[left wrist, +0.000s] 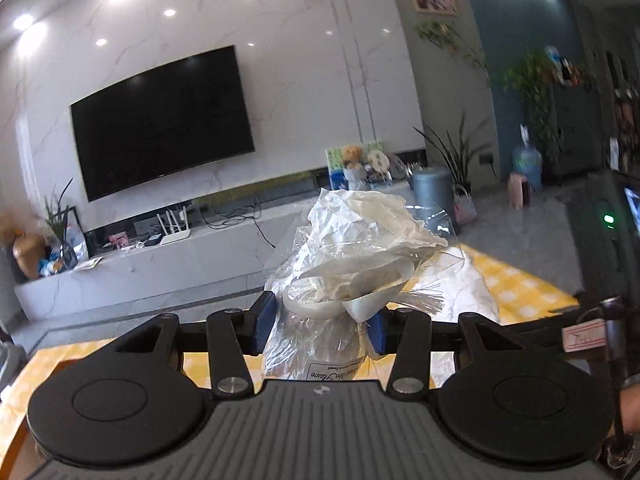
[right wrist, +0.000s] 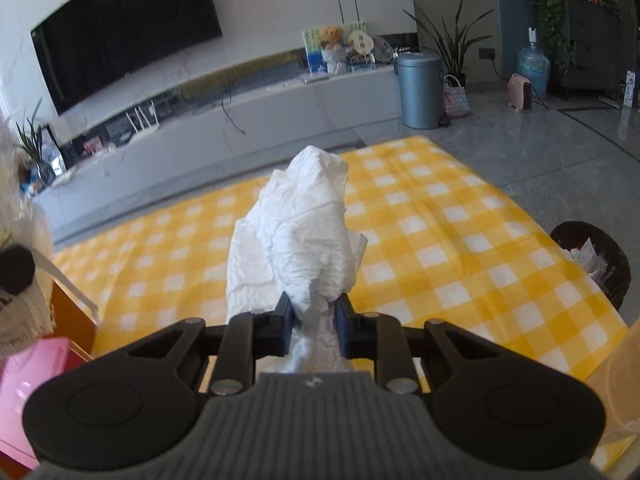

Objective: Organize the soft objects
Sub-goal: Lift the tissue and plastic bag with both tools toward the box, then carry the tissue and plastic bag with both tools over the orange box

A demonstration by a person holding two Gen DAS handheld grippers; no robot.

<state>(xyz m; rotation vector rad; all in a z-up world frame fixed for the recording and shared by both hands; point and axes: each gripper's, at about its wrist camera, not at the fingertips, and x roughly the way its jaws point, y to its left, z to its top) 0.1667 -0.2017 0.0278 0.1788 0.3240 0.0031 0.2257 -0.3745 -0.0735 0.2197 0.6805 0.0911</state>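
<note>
In the left wrist view my left gripper (left wrist: 322, 330) is shut on a clear plastic bag (left wrist: 316, 332) that holds crumpled white paper (left wrist: 360, 216) and a white band. The bag is lifted above the yellow checked cloth (left wrist: 516, 284). In the right wrist view my right gripper (right wrist: 314, 318) is shut on a crumpled white tissue (right wrist: 300, 232) and holds it upright above the yellow checked cloth (right wrist: 460, 240). The bag's edge shows at the far left of the right wrist view (right wrist: 24, 216).
A pink box (right wrist: 28, 392) sits at the lower left. A dark waste bin (right wrist: 592, 260) with scraps stands off the cloth's right edge. A grey bin (right wrist: 420, 88), a TV wall (right wrist: 120, 28) and a low cabinet lie beyond.
</note>
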